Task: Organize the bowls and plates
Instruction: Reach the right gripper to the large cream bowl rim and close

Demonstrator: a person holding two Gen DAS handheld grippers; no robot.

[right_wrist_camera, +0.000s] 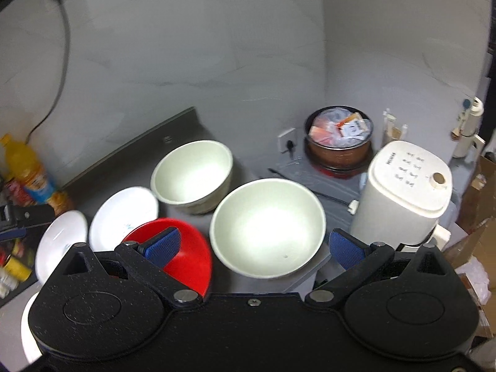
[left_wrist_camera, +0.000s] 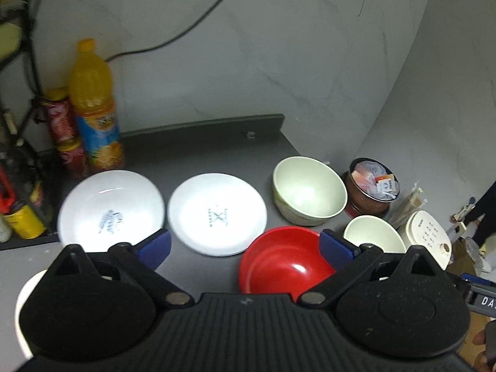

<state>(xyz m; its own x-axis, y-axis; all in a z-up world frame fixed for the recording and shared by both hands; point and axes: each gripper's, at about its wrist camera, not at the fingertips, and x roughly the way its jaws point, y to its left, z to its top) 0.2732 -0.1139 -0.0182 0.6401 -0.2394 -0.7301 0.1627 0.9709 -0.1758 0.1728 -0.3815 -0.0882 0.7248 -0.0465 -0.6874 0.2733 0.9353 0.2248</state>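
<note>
Grey desk carries all crockery. White appliance at right edge. Two pale green bowls: near bowl between right gripper fingers, not touched; far bowl just behind. Two white plates side by side, left. Red bowl upright, below left gripper. Both grippers spread wide, holding nothing. Orange drink bottle rear left.

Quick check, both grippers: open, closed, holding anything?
Left gripper: open, holding nothing, above the red bowl and a white plate.
Right gripper: open, holding nothing, above the near pale green bowl.
</note>
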